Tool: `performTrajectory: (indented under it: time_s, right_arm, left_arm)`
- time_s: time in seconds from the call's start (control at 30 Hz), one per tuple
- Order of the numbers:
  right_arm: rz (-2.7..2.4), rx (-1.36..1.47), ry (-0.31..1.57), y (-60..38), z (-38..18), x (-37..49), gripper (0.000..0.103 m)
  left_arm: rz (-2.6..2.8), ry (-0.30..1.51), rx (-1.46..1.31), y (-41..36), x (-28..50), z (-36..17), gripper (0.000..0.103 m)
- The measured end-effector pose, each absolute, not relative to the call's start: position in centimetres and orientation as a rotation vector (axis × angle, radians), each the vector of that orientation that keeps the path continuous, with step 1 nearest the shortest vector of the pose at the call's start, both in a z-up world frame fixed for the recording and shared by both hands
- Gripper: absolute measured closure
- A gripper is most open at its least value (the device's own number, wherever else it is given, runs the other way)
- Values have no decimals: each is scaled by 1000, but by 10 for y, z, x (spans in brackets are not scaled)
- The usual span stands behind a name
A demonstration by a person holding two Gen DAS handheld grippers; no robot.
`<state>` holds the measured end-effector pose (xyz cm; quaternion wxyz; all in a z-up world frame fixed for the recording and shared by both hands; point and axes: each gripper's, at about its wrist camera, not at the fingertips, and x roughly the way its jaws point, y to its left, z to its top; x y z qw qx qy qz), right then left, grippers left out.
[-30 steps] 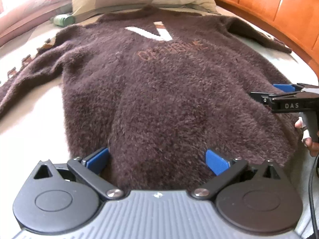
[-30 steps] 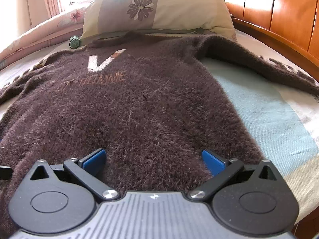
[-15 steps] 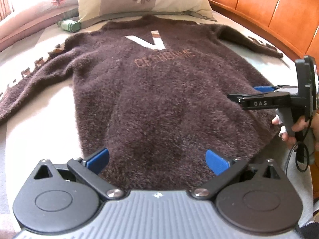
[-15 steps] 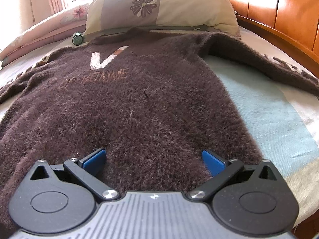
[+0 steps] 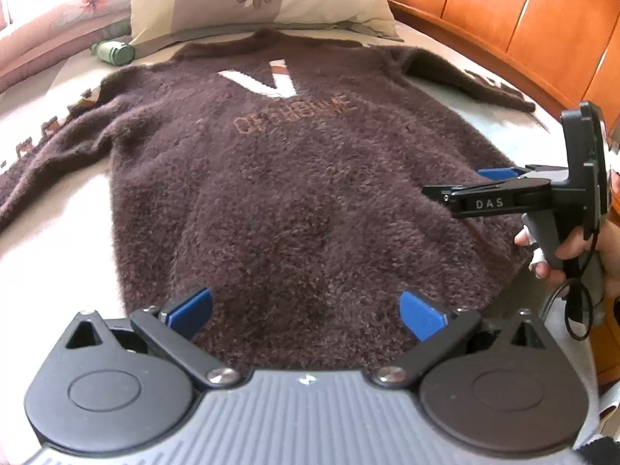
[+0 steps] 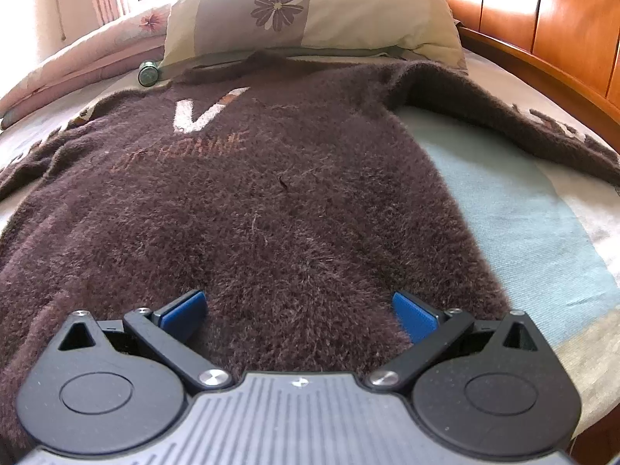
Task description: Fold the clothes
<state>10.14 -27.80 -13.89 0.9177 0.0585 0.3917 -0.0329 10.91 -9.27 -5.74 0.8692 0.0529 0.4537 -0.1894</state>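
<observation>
Over the hem, nothing folded yet.
Both the left tool (image 5: 306, 308) and right tool (image 6: 298, 308) hung spread wide, pinching nothing, above the brown sweater (image 5: 294, 193), which lay flat on the bed (image 6: 515, 209), sleeves outstretched toward the pillow (image 6: 310, 11).

The right gripper (image 6: 298, 308), jaws spread wide, hovers over the near hem of a brown sweater (image 6: 248, 209) lying flat on the bed (image 6: 523, 224).
</observation>
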Motion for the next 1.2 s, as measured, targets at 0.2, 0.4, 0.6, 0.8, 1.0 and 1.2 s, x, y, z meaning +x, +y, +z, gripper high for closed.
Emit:
performTrajectory:
  time_s: [0.2,0.4,0.6,0.8,1.0,1.2]
  right_arm:
    - [-49,107,798,-279,-139,99,0]
    - [74,125,836,-283,-113,109,0]
    - [230,13,766,-257,-101,135,0]
    - [251,-59,774,-244,-140,113,0]
    - [253,7,769,-262,-136,81,0]
    - [249,86,802,-292,-119,105,0]
  left_arm:
    - [-400,929,107,-84,119,-59,1]
    - [-419,881,121,-84,151,-56,1]
    - [-432,890,113,-89,189,-68,1]
    - [-418,877,160,-83,166,-99,1]
    - [-415,846,116,-68,140,-100,1]
    - [-445,880,5,-75,185,-80,1]
